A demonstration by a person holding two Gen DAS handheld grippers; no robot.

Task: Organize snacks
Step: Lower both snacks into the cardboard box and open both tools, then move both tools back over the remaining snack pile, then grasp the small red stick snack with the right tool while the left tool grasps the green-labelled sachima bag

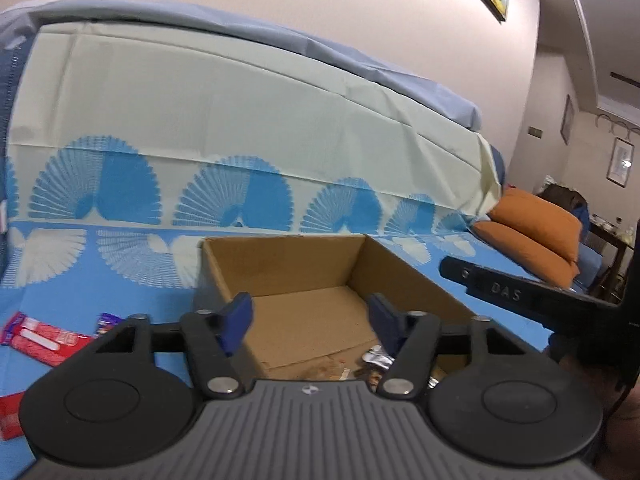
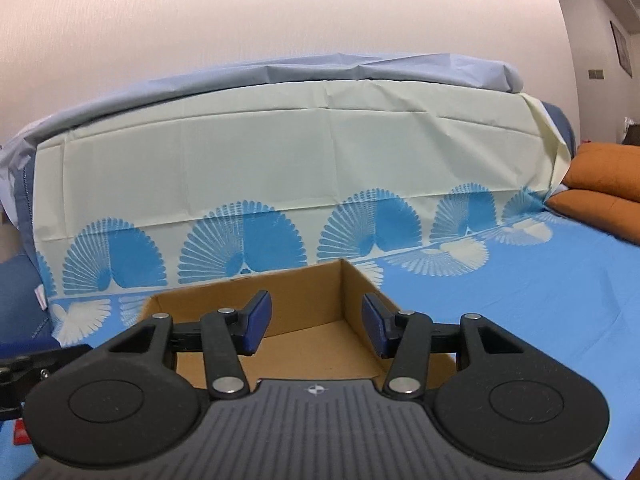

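Showing cardboard box [image 1: 304,280] | open-topped | wrappers [image 1: 374,358] inside

The letters "DAS" stand raised on the black arm of the right claw's frame [image 1: 505,293], seen at the right edge of the left wrist view. A small round cross-shaped emblem sits on the grey ribbed body [image 1: 310,390] of the left tool, and the same emblem on the body [image 2: 316,390] of the right tool; neither carries readable letters. The red wrapper [image 1: 44,338] on the bed at the left bears white printing, too blurred to read. The framed pictures on the wall show no legible writing.
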